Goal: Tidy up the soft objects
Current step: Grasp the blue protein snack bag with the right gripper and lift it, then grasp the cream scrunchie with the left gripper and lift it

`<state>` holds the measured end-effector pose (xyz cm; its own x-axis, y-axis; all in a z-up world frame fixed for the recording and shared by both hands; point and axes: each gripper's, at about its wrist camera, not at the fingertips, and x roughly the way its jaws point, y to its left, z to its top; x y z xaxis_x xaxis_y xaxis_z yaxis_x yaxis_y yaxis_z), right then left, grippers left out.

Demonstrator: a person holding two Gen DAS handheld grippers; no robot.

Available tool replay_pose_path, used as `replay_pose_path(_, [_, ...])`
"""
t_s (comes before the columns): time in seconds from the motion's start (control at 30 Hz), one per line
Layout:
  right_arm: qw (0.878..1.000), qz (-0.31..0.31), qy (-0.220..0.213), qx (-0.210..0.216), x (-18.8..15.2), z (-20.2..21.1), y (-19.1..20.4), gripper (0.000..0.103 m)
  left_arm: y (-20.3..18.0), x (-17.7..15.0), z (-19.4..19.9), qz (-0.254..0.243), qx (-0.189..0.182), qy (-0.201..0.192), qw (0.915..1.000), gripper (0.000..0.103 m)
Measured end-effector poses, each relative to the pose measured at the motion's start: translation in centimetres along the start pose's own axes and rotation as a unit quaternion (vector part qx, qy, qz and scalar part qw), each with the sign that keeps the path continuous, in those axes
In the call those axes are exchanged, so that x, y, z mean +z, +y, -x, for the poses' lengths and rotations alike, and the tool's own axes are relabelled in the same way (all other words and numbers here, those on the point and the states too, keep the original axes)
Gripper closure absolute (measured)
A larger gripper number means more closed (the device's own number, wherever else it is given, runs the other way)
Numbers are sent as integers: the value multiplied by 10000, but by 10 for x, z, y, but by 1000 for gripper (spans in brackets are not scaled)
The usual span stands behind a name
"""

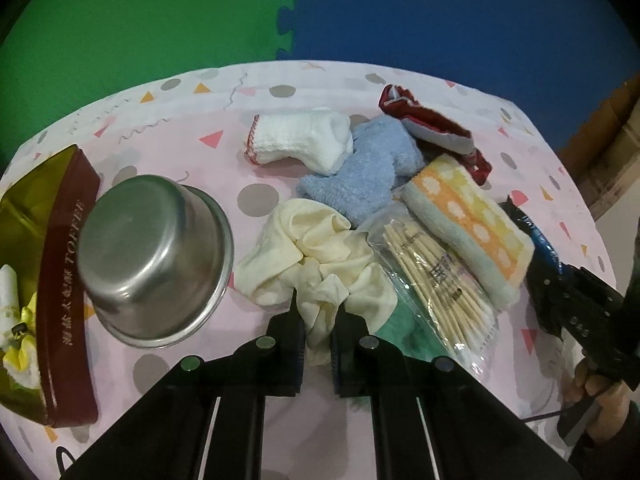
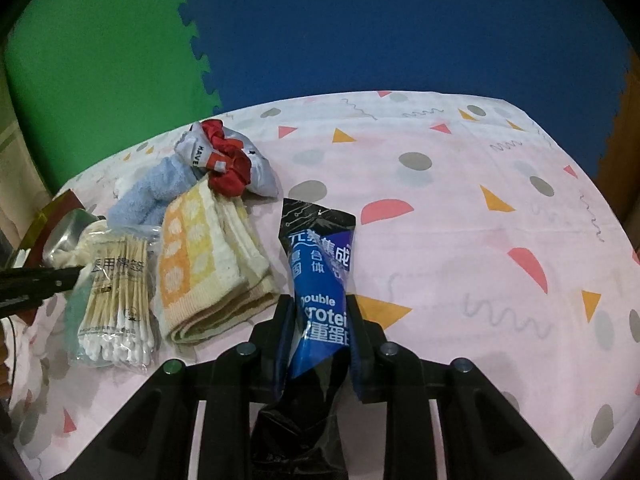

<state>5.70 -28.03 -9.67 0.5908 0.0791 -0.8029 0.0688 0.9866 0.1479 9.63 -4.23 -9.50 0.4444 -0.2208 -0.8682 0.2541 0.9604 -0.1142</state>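
Low in the frame, the left gripper [image 1: 318, 312] pinches the cream cloth [image 1: 320, 264] beside the steel bowl [image 1: 156, 260]. The right gripper [image 2: 322, 312] clamps a blue snack packet [image 2: 320, 272], seemingly lifted off the table [image 2: 480, 240].

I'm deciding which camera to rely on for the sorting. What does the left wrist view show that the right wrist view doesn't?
Only the left wrist view shows the white gauze cloth, the inside of the toffee tin, and the left gripper shut on the cream cloth.

Only the right wrist view shows the right gripper shut on the blue protein wrapper.

Both show the orange-checked towel, cotton swab bag, light blue fuzzy cloth and red cloth.
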Motion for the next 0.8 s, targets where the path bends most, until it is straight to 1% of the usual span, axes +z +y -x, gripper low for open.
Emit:
replay_pose_path(0.4, [10000,19,0,-37,0,0,1,77,12,2,38,105,-19,-350,9993,95])
replay_pose_path(0.57, [10000,20,-1,-41,0,0,2,77,13,1,52,91,-98,-470,9988,95])
replay_pose_path(0.67, [10000,20,-1,-41,0,0,2,77,12,2,64,-7,-35,-587,9983,95])
replay_pose_path(0.8, [10000,22,-2,-46,0,0,2,77,17,4,77,-16,21,-717,9974,95])
